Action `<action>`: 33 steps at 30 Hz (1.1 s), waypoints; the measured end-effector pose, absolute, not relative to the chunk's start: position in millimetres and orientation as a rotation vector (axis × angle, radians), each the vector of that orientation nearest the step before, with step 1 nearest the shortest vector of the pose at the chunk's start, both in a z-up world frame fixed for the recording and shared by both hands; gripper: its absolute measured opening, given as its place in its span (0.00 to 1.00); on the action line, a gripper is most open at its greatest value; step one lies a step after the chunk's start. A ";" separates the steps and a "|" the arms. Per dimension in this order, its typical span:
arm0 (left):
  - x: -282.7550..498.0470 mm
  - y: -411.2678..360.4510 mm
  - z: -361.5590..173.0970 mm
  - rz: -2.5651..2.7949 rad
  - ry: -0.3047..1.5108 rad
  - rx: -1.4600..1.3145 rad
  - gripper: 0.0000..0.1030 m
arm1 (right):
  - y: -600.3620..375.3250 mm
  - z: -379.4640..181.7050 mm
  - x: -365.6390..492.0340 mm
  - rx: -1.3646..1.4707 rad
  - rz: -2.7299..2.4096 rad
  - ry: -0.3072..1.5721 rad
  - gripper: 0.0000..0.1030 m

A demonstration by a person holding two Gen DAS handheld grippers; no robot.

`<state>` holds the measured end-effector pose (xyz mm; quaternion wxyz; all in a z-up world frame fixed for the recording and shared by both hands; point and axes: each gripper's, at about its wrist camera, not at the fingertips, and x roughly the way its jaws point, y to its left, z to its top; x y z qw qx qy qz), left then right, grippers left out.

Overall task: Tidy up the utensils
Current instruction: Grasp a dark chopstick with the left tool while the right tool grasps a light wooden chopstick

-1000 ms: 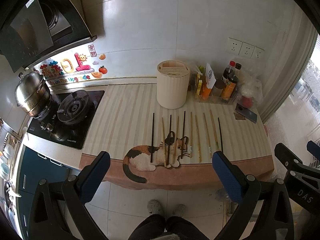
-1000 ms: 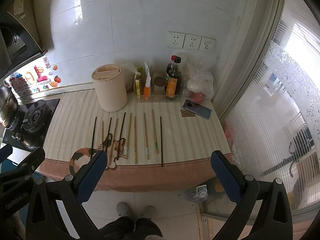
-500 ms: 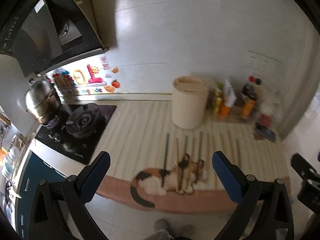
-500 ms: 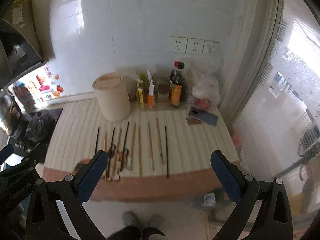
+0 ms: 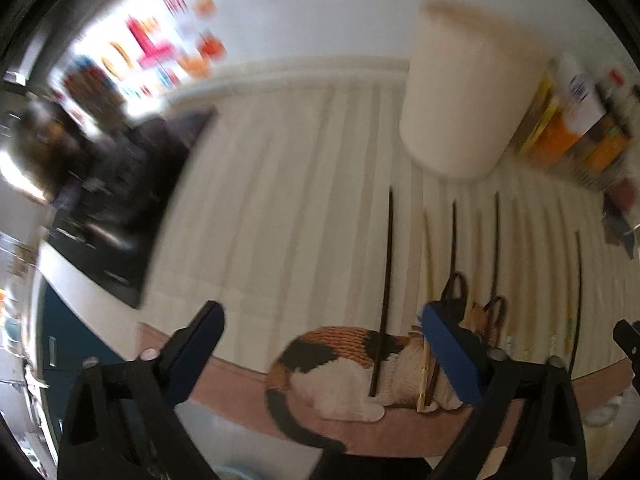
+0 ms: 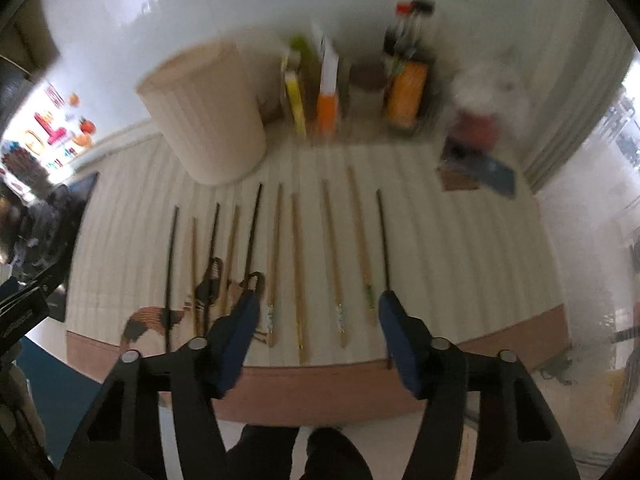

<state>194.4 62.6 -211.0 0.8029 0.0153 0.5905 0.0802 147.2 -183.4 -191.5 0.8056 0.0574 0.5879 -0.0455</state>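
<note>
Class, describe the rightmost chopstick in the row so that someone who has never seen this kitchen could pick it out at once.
Find the round beige utensil holder on the striped counter mat; a row of chopsticks lies in front of it. Follow the row to its end nearest the phone: that last dark chopstick is thin and black, while its neighbours are pale wood with painted ends.

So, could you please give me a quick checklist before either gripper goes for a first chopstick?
1. Left gripper open, nothing held: ok.
2. Right gripper open, nothing held: ok.
3. Chopsticks lie apart in a row on the mat: ok.
4. Beige holder upright behind the row: ok.
5. Holder's top slots free: cannot tell, blurred.
6. Sharp view for aiming: not ok, both views are motion-blurred.
</note>
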 end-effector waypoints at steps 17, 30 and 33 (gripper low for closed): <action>248.4 39.8 -327.6 -0.033 1.534 0.026 0.33 | -160.4 -355.1 246.8 0.127 -0.069 1.592 0.42; 229.0 76.0 -310.2 -0.071 1.562 0.003 0.03 | -124.6 -371.2 230.3 0.014 -0.096 1.663 0.07; 219.3 79.7 -307.5 -0.076 1.571 0.019 0.05 | -121.2 -370.8 215.6 0.021 -0.105 1.684 0.07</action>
